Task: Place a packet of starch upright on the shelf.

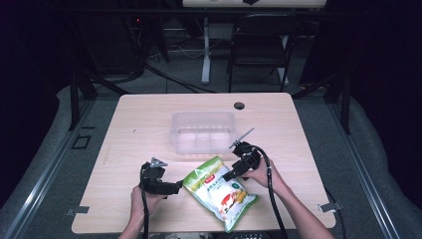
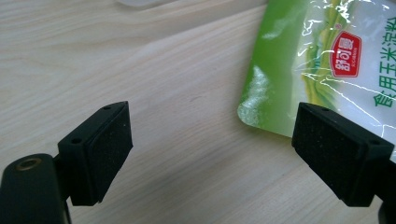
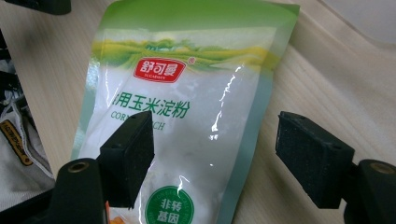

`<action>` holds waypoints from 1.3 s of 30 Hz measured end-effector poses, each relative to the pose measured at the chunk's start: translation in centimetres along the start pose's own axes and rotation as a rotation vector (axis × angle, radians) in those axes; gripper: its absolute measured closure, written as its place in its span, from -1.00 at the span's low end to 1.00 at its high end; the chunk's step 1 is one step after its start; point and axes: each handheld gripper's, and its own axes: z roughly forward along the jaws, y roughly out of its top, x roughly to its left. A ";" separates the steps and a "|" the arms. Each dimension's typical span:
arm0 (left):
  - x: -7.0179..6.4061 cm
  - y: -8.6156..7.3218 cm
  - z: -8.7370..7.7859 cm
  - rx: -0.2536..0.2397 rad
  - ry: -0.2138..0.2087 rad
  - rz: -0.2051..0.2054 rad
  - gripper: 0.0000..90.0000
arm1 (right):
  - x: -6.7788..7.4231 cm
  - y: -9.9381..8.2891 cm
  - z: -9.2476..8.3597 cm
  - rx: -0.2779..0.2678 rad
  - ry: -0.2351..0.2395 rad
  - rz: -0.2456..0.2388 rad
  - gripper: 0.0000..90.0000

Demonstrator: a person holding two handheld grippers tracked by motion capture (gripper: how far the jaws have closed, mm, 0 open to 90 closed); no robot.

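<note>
Starch pouch [image 1: 220, 192] flat on counter [image 1: 134, 129], near clear bin [image 1: 203, 132]. Left hand-held gripper [image 2: 212, 154] spread wide beside pouch corner; right hand-held gripper [image 3: 215, 161] gaping over pouch edge. Risk: slick film slipping, or pinching film only, sagging on lift.

Glossy plastic pouch [image 1: 219, 191], matt wood table [image 1: 149, 114]

The table [image 1: 149, 119] is evenly lit from above while the room around it falls off into near black. The high view is soft and slightly grainy. In both gripper views, white glare streaks cross the shiny pouch [image 3: 187, 126], and the nearest black parts look blurred.
</note>
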 end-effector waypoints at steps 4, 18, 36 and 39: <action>-0.3 0.1 0.4 0.011 -0.003 0.014 -0.71 | 0.0 -0.1 0.1 0.002 -0.005 0.006 -0.38; -0.7 0.3 1.5 0.042 -0.005 0.036 -0.71 | -0.4 0.7 1.2 0.029 -0.019 0.013 -0.33; -0.9 0.1 1.9 0.071 0.021 0.046 -0.67 | -0.8 0.7 2.1 0.028 0.032 0.074 -0.41; -0.9 0.1 2.0 0.076 0.020 0.046 -0.67 | -0.9 1.0 2.5 0.027 0.042 0.079 -0.35</action>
